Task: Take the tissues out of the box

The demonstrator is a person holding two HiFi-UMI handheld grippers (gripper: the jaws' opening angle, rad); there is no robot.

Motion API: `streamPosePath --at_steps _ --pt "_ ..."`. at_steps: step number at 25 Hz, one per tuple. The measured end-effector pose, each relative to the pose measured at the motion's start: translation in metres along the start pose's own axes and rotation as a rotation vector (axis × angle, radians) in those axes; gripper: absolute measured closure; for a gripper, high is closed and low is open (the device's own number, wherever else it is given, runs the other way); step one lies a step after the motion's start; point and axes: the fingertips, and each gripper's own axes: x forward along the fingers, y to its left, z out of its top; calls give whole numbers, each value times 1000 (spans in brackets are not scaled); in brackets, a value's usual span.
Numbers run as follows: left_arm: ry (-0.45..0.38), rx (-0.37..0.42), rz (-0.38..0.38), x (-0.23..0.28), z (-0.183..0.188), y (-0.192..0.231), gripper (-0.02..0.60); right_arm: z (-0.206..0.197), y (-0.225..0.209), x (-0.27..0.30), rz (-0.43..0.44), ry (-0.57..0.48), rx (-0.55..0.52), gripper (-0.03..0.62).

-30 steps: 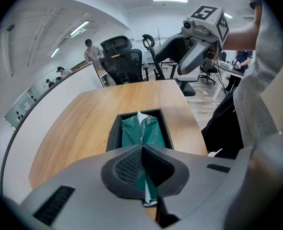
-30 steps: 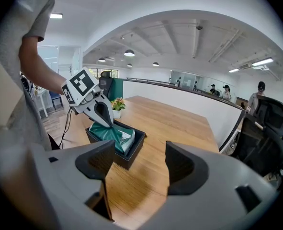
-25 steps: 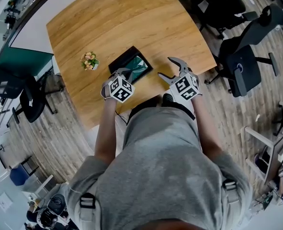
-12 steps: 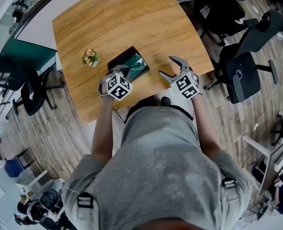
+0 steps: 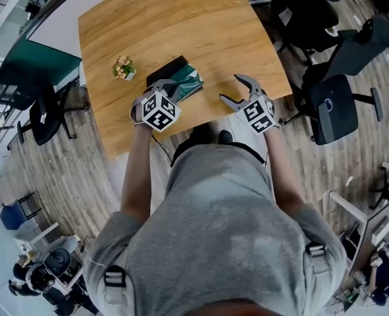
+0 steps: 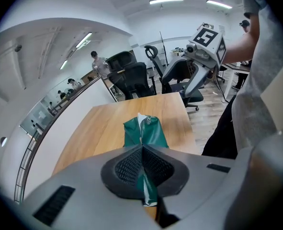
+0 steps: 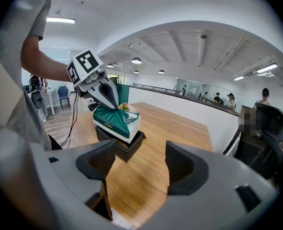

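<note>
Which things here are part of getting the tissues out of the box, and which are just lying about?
Job: tissue pack, box, left hand-held gripper shut on the pack.
Lying about: flower pot, chairs.

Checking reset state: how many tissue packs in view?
1. The green tissue pack sits partly out of the black box, pinched in the left gripper's jaws. More may be hidden inside the box.
</note>
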Motion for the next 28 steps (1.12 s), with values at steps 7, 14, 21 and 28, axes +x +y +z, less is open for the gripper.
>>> streamPosePath --at_steps 7,14,21,28 --pt "-24 -39 -9 -15 17 -24 563 -12 3 -17 8 -10 -4 267" --pt "-19 -22 11 -27 32 -48 563 -30 8 -35 21 -13 2 267" --pt "-7 -29 36 -37 36 -61 563 -42 12 -43 40 -16 1 270" --pt "4 -42 49 -44 35 -69 563 -50 11 -48 34 -28 38 275"
